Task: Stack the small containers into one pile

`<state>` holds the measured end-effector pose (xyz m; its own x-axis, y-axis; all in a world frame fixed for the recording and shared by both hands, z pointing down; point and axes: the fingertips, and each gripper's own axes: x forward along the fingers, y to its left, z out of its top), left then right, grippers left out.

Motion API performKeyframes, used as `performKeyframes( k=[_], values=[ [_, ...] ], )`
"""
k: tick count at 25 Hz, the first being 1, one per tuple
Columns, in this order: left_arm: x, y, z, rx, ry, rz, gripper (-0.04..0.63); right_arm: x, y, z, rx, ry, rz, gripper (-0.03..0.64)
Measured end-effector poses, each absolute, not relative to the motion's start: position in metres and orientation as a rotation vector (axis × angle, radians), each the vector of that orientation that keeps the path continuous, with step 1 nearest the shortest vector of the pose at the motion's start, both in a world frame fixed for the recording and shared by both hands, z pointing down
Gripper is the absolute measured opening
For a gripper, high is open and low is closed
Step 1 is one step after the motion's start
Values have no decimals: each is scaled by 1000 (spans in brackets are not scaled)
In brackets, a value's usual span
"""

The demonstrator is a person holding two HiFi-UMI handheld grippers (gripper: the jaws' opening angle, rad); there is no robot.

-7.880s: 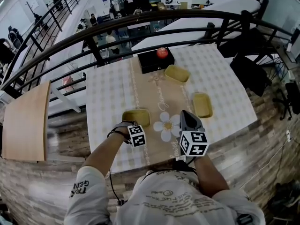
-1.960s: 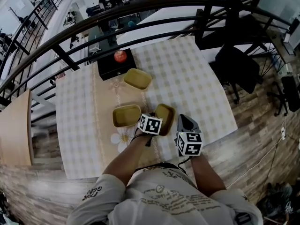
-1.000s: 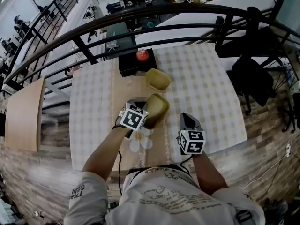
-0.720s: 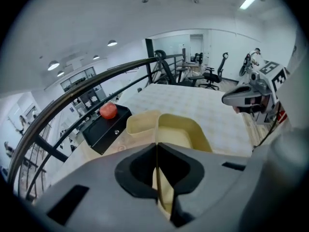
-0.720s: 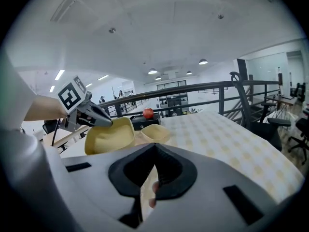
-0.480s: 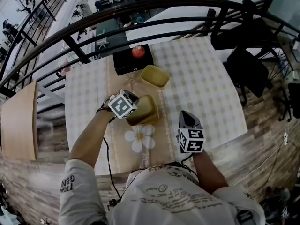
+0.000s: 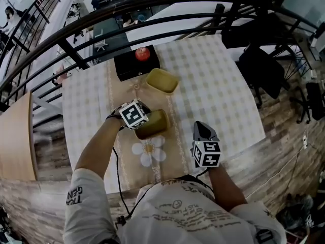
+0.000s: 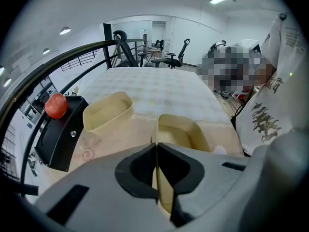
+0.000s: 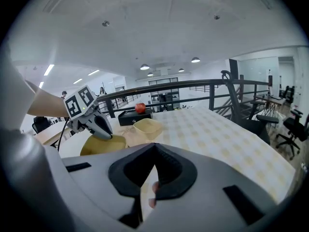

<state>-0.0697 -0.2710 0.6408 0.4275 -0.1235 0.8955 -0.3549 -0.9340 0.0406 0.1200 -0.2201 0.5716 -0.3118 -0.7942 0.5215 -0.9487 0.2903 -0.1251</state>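
Currently held: the left gripper [image 8: 156, 145] is clamped on the near wall of the held container [image 8: 183, 132], a yellow tub whose thin rim is pinched between the jaws.
Place of it: middle of the head view, over the beige runner [image 7: 175, 136] and tilted; I cannot tell whether its base touches the cloth.
Make-up of it: the left gripper view shows a second rim line inside the outer one, so it is probably two tubs nested together. That is a judgement, not a certainty.
Far container: the far container [image 7: 162, 80] stands upright higher in the frame and apart from the held one. It is just below the black box [image 7: 133, 67] that carries a red ball [image 7: 142, 53].
Right gripper: the right gripper [image 9: 154, 151] sits at the lower right of the head view near the table [image 7: 218, 85] edge. Its jaws are closed together on nothing, and it is well apart from both tubs.
Done so far: only two yellow shapes show on the table, so part of the stacking seems complete.
Left to do: join the held container and the far container into one pile.
Next move calls for: levelling the tilted tub and lining up its corners over the other before letting go.
Risk: a pinch on one thin wall gives little control of tilt, and an inner tub could slide out.
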Motion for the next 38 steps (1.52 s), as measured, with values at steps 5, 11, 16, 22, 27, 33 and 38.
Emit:
performKeyframes(
  k=[5, 11, 16, 22, 27, 33, 38],
  values=[
    [-69, -273, 655, 2479, -341, 1559, 14, 122, -219, 578, 1567, -2184, 600, -6],
    [-69, -277, 667, 2477, -308, 1572, 14, 123, -222, 582, 1569, -2170, 601, -6],
    [-58, -275, 679, 2463, -293, 1607, 65, 135, -227, 586, 1563, -2166, 606, -6],
    [-73, -278, 664, 2510, -341, 1554, 86, 115, -229, 586, 1542, -2186, 597, -6],
    [-66, -288, 624, 2631, -427, 1408, 87, 107, -231, 581, 1523, -2213, 597, -6],
    [-55, -323, 596, 2773, -545, 1464, 86, 112, -232, 578, 1537, -2220, 596, -6],
    [-44, -350, 603, 2788, -467, 1710, 87, 131, -228, 581, 1590, -2180, 619, -6]
  ],
)
